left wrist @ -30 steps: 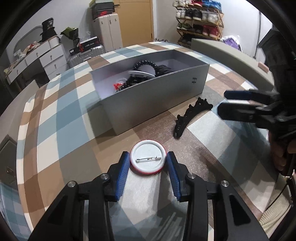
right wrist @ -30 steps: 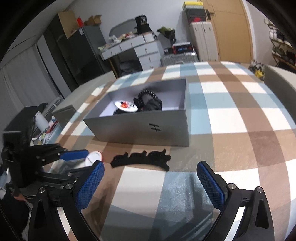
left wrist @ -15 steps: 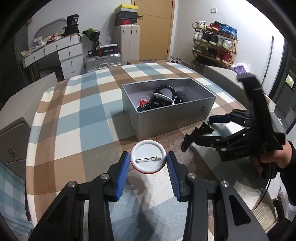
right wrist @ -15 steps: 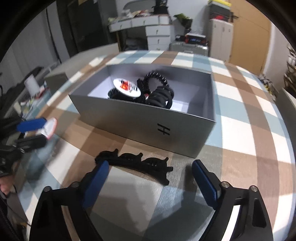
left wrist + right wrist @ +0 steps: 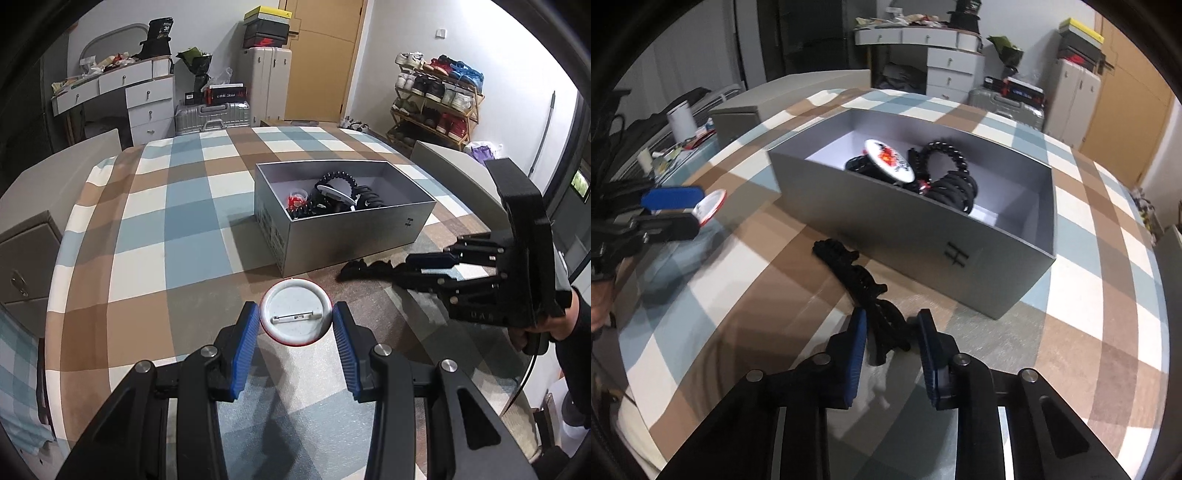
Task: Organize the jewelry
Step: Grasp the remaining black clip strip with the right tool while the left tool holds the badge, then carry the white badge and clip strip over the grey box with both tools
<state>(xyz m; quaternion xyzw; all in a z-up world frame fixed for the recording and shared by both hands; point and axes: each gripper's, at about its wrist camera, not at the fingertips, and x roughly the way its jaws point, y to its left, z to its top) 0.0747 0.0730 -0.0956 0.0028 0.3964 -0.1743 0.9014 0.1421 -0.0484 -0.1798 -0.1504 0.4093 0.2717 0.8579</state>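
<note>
Left tool (image 5: 295,325) clamped; right tool (image 5: 892,328) just closing.

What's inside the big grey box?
Inside the grey box there's a round badge lying on black coiled hair ties. Whatever sits underneath that pile is covered.

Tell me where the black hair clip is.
The black hair clip lies on the checked tablecloth just in front of the grey box, its near end between the right gripper pads.

White walls, wooden door (image 5: 325,59), shoe rack (image 5: 436,103), drawer unit (image 5: 149,107), silver suitcase (image 5: 212,118).
</note>
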